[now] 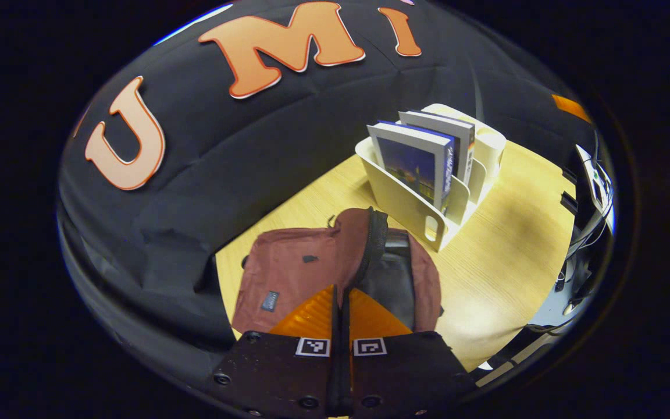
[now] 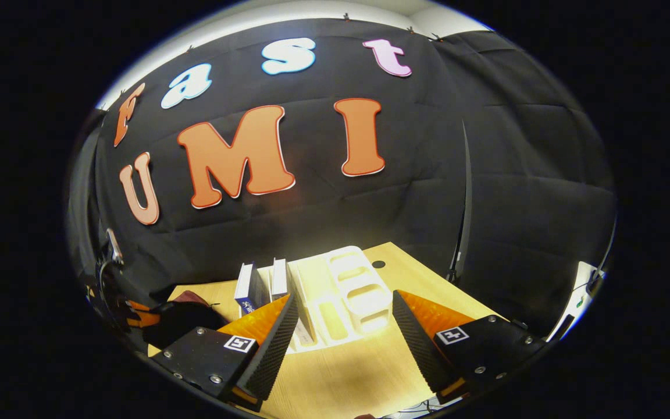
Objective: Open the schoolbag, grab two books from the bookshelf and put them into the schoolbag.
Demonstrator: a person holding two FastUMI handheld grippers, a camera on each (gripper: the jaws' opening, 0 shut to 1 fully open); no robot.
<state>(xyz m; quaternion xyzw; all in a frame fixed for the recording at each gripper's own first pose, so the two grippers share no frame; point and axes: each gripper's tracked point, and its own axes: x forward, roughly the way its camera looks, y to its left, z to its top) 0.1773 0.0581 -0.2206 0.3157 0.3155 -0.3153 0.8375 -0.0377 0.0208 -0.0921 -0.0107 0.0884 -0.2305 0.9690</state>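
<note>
- The left tool (image 1: pixel 341 297) has its fingers pressed together, seemingly pinched on the edge of the schoolbag's (image 1: pixel 294 273) opening; what sits between them is too small to tell, possibly the zipper pull or the lip.
- The schoolbag lies near the tabletop's (image 1: pixel 509 262) wall-side edge, its zipper (image 1: pixel 373 244) parted and the dark interior showing beside the flap.
- The white bookshelf (image 1: pixel 422 203) stands just beyond the bag, with two books (image 1: pixel 422 160) upright in its front slots.
- The right tool (image 2: pixel 341 317) is spread wide with nothing between its fingers, hovering facing the bookshelf (image 2: pixel 341 291); the books (image 2: pixel 253 285) stand at the rack's left end.
- Risk: the mouth looks only partly open, so a book could catch on the zipper edge and push the soft bag across the tabletop.
- Risk: if the left tool's pinch slips, the flap may fall shut over the opening.
- Risk: the books lean close together; a finger entering between them could grip both or tip the light rack.
</note>
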